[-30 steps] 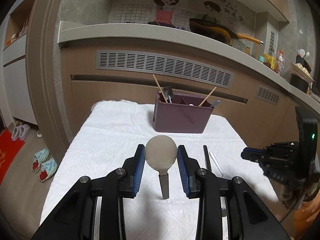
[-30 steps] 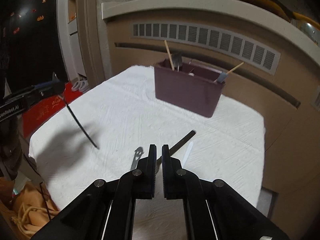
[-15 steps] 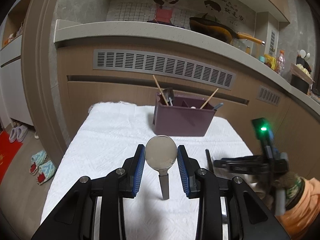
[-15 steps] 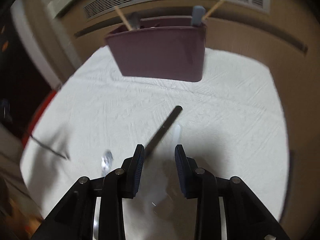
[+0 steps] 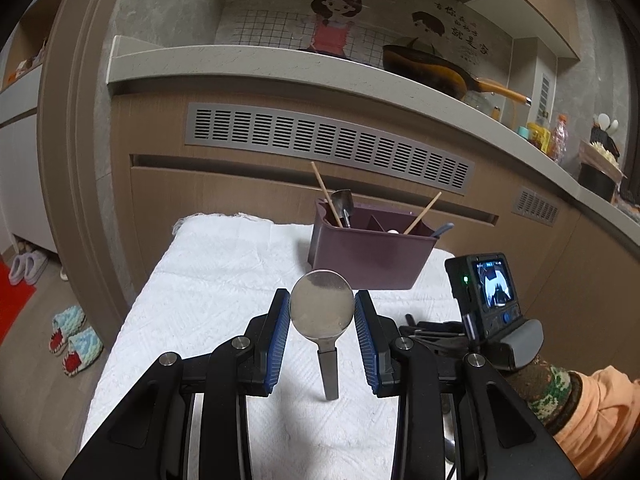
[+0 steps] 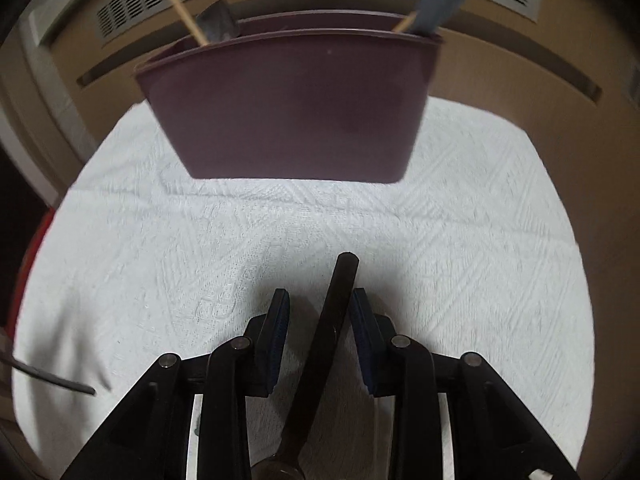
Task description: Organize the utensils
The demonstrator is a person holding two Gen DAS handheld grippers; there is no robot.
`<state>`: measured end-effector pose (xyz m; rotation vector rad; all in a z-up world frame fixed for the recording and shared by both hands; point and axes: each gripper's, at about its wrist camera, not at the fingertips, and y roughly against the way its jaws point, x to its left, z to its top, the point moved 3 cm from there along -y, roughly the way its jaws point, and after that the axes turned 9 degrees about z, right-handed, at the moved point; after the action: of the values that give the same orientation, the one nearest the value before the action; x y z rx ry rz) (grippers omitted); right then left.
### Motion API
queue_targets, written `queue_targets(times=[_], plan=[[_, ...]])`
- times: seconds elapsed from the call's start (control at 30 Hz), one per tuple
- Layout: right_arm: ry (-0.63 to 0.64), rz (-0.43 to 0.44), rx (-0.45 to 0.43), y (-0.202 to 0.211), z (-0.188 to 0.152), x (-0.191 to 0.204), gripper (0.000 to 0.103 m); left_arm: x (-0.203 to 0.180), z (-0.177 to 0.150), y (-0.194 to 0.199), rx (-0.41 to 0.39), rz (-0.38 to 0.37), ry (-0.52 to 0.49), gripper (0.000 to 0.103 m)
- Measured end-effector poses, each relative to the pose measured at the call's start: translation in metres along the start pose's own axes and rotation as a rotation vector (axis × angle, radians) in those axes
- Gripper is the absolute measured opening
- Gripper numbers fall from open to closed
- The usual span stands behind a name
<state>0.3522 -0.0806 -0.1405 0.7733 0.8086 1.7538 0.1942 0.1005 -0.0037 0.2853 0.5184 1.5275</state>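
My left gripper is shut on a round steel spoon, gripping its bowl edge-on, handle hanging down above the white cloth. The maroon utensil holder stands beyond it with chopsticks, a metal utensil and a blue handle inside. My right gripper is open, low over the cloth, its fingers either side of a dark utensil handle lying on the cloth. The holder is just ahead of it. The right gripper also shows in the left wrist view.
A wooden cabinet front with a grey vent rises behind the table. A counter above it carries a pan and bottles. Slippers lie on the floor at the left. A thin dark utensil shows at the left edge of the right wrist view.
My right gripper has opened and dropped down to the cloth, closing in around the dark handle and nearing the holder. My left gripper has held still with the spoon.
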Motion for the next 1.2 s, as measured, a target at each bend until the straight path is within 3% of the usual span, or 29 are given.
queue_targets(times=[0.03,0.1,0.2,0.47,0.8,1.0,1.2], plan=[[0.022,-0.002,0.0,0.001,-0.001,0.001,0.014,0.001,-0.001,0.0,0.005,0.001,0.002,0.034],[0.043,0.018,0.004,0.005,-0.005,0.002,0.011,0.001,-0.001,0.0,0.011,0.003,0.003,0.034],[0.044,0.068,-0.011,0.021,-0.014,-0.002,0.011,-0.001,-0.002,0.005,0.013,0.005,0.002,0.034],[0.106,0.131,-0.148,0.099,-0.038,0.002,0.011,-0.015,0.002,0.016,0.009,-0.009,-0.012,0.034],[0.127,0.194,-0.289,0.153,-0.022,0.007,0.01,-0.039,0.017,0.03,-0.037,0.014,-0.084,0.034],[0.107,0.195,-0.247,0.141,-0.032,0.001,0.01,-0.019,-0.005,0.022,0.119,0.006,-0.097,0.035],[0.099,0.203,-0.224,0.138,-0.038,-0.003,0.01,-0.03,-0.071,-0.001,0.348,-0.025,-0.274,0.034]])
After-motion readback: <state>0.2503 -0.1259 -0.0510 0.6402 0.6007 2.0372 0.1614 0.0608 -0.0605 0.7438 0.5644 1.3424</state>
